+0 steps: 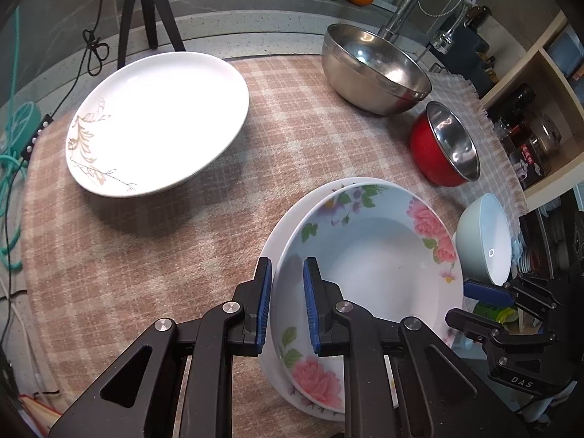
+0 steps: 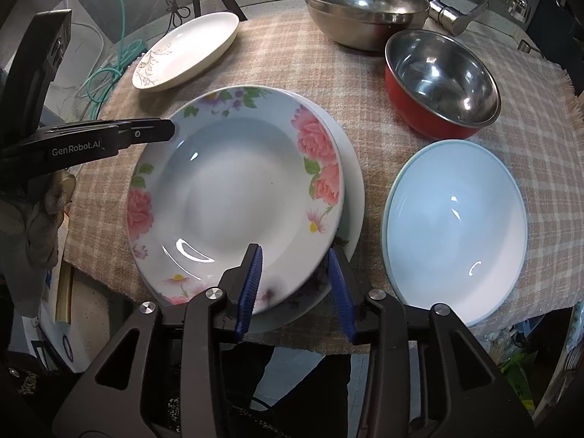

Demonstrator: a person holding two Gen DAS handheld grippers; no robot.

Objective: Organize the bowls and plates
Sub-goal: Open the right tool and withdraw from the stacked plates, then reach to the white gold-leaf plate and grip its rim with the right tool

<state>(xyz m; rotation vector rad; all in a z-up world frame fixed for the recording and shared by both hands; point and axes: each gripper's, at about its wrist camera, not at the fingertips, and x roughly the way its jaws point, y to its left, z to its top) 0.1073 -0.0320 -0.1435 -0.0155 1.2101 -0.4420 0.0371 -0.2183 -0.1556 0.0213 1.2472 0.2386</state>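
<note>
Two plates stacked; left gripper (image 1: 286,303) clamps flowered plate (image 1: 368,255) rim, right gripper (image 2: 295,284) apart astride near edge. Next: stack bowls.

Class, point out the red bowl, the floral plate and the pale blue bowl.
red bowl (image 2: 423,116), right wrist view, on its red outer wall.
floral plate (image 2: 233,189), right wrist view, on its well.
pale blue bowl (image 2: 456,226), right wrist view, on its inside.

A tabletop covered by a pink-and-beige checked woven cloth (image 2: 383,116) carries a white plate with a brown leaf motif (image 2: 189,51), a large steel bowl (image 2: 365,7), a red steel-lined bowl (image 2: 438,84), a pale blue bowl (image 2: 456,226) and a plain white plate (image 2: 352,182) under a rose-patterned deep plate (image 2: 233,197).
</note>
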